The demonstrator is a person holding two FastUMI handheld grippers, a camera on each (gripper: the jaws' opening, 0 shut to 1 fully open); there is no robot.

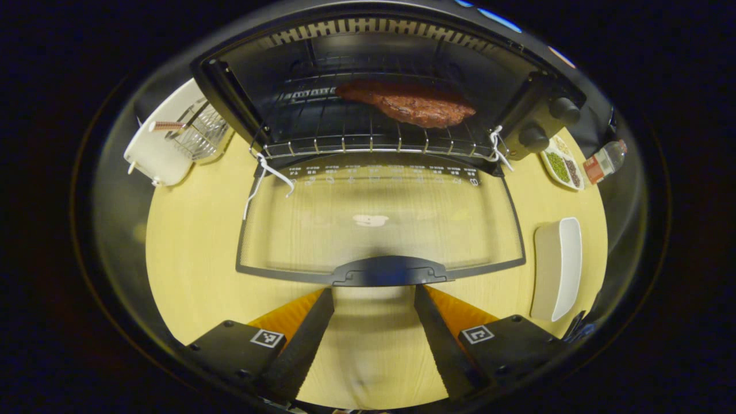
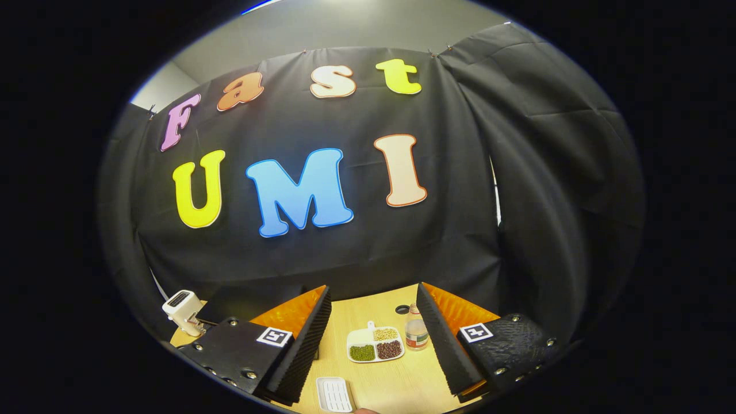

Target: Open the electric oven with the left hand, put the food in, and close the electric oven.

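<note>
Meat (image 1: 409,103) on open oven (image 1: 368,69) rack (image 1: 374,141)

Printed markings along the oven door (image 1: 379,224) top edge too small to read; bottle (image 1: 604,162) partly cut by the view's rim, its contents perhaps indiscernible.

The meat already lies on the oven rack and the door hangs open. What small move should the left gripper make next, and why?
Probably ease the left gripper forward to the door handle. Its fingers are open just short of it, and the meat is already inside.
</note>
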